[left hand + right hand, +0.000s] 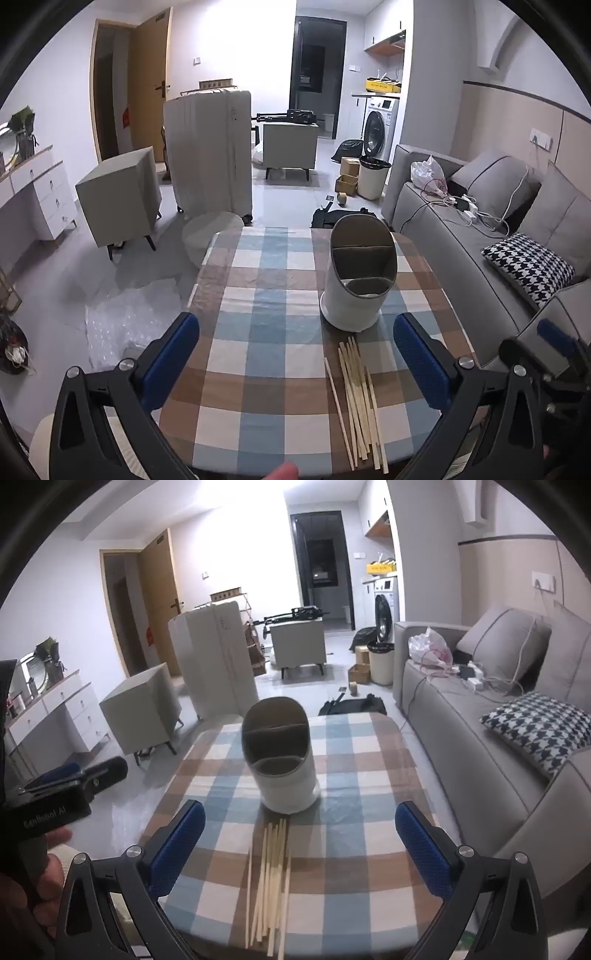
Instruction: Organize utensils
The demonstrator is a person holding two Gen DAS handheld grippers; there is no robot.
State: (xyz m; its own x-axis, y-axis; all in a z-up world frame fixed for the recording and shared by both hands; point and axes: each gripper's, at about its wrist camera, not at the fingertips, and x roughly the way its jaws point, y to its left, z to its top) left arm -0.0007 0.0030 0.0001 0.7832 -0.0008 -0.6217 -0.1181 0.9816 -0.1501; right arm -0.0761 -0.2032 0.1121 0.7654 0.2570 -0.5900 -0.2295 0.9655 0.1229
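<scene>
**Chopsticks waiting between wide tongs**

The left tongs [295,362] are held wide and empty, the chopsticks [356,402] lying toward their right finger. The right tongs [300,843] are equally wide and empty, and the pale wooden bundle is centred there, pointing lengthwise away toward the holder [282,755]. The right hand is judged better placed.

the near ends of the chopsticks [269,882] are cut off by the table edge [221,939]; the utensil holder [356,273] floor is hidden.
</scene>
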